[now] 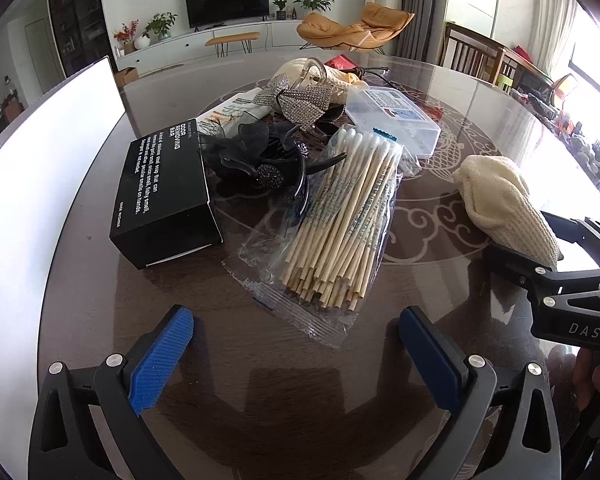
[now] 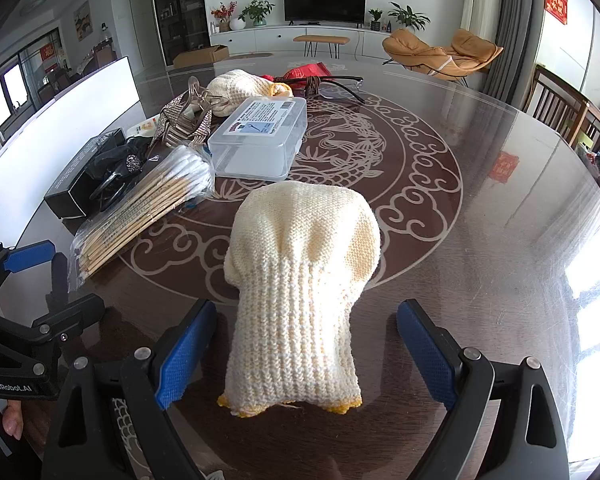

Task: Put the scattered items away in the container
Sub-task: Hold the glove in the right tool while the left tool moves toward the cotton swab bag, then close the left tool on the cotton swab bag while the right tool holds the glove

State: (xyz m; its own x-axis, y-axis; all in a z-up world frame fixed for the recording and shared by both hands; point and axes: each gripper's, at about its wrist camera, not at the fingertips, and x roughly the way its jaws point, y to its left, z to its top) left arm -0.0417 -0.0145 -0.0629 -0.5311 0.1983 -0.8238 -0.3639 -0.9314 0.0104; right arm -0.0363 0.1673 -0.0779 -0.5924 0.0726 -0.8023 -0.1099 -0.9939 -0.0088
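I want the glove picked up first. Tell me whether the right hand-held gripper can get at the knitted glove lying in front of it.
Probably yes. The right hand-held gripper is open, and the knitted glove's cuff already lies between its fingers, untouched. Nothing lies on the glove; the swab bag sits apart, off to the left.

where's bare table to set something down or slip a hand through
Free: the wide stretch right of the knitted glove toward the table's right rim, and the strip between the cotton swab bag and the left hand-held gripper. Crowded: black box, black hair clip, rhinestone bow and clear plastic box sit packed together.
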